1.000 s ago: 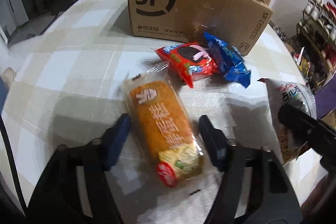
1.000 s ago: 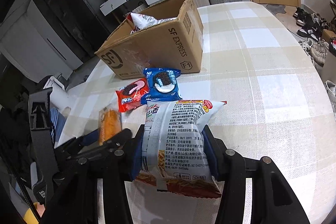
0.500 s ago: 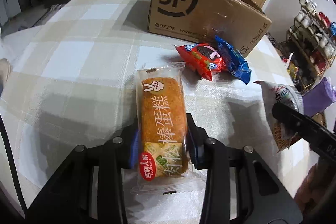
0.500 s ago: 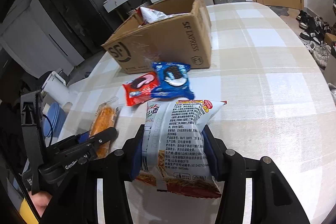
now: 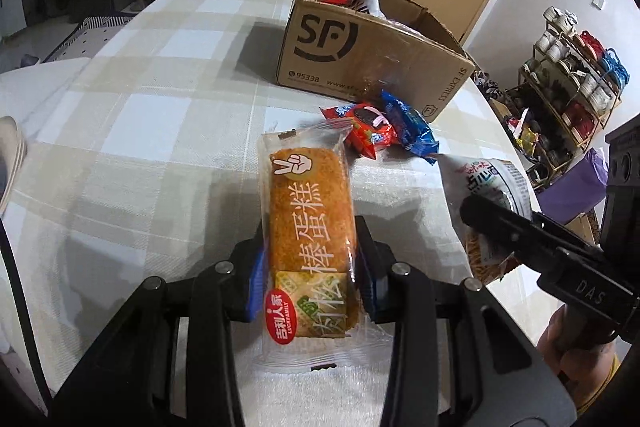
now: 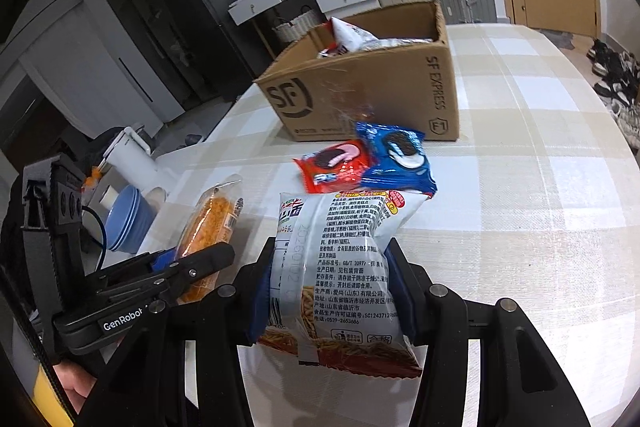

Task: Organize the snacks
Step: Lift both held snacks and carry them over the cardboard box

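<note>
A table (image 5: pixel 132 115) covered by a beige and white checked cloth is seen in both views. Toward its far side a cardboard box (image 5: pixel 360 63) printed with "SF" is stood upright with its top open, and several snack bags (image 6: pixel 352 37) are seen poking above its rim. Just in front of the box, a red cookie packet (image 6: pixel 334 167) and a blue cookie packet (image 6: pixel 396 159) are laid on the cloth, touching each other, the blue one partly over the red one.

A white bag of stick snacks (image 6: pixel 340 267) is gripped by the right tool (image 6: pixel 330 291), whose blue-padded fingers are pressed into both sides of the bag near its lower half; the bag's top is pointed toward the cookie packets. Beside it, an orange cake bar (image 5: pixel 310 235) in a clear wrapper is clamped lengthwise by the left tool (image 5: pixel 310 271), with its far end pointed toward the box. The two tools are held near each other, side by side, over the near part of the table. Blue bowls (image 6: pixel 126 219) are stacked off the table's left edge.
</note>
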{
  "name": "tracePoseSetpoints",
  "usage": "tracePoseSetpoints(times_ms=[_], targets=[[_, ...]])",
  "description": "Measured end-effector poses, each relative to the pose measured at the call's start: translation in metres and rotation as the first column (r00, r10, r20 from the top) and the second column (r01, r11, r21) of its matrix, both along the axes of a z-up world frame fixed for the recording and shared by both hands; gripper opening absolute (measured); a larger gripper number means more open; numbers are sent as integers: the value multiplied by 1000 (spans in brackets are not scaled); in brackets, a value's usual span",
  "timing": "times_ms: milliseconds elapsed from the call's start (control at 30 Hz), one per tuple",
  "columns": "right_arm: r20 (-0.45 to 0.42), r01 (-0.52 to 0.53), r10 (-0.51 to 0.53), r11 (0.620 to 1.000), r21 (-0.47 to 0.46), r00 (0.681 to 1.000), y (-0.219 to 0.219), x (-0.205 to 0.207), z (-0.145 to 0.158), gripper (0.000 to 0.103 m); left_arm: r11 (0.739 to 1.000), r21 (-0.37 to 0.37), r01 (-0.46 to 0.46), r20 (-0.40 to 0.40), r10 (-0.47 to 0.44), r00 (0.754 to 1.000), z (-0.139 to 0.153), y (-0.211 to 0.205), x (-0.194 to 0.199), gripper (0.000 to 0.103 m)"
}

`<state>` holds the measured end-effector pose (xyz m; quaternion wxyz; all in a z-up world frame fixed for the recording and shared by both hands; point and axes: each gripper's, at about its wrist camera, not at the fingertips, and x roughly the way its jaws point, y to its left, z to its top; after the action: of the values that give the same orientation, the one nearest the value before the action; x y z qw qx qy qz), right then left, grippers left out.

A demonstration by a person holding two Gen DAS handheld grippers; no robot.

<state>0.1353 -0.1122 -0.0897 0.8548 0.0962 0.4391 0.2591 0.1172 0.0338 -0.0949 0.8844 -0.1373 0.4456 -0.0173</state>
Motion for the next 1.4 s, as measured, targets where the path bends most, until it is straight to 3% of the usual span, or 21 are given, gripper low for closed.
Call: tracePoseSetpoints(times_ms=[433,767,1100,1400], targets=[[25,39,-40,998,55,999,-9,-10,16,51,999,-23,48,39,-47,998,12,-2,-21,34],[23,19,-21,996,85,1000,-2,3,30,51,992,-103,73,56,-68,996,48,12,8,34],[81,51,-64,987,155,995,-11,61,87,51,989,-62,134,93,-128,987,108,25,87,34],[80,65,-76,990,127,994,1,137,104,51,989,-76,127,20,-126,992,108,35,189,34]])
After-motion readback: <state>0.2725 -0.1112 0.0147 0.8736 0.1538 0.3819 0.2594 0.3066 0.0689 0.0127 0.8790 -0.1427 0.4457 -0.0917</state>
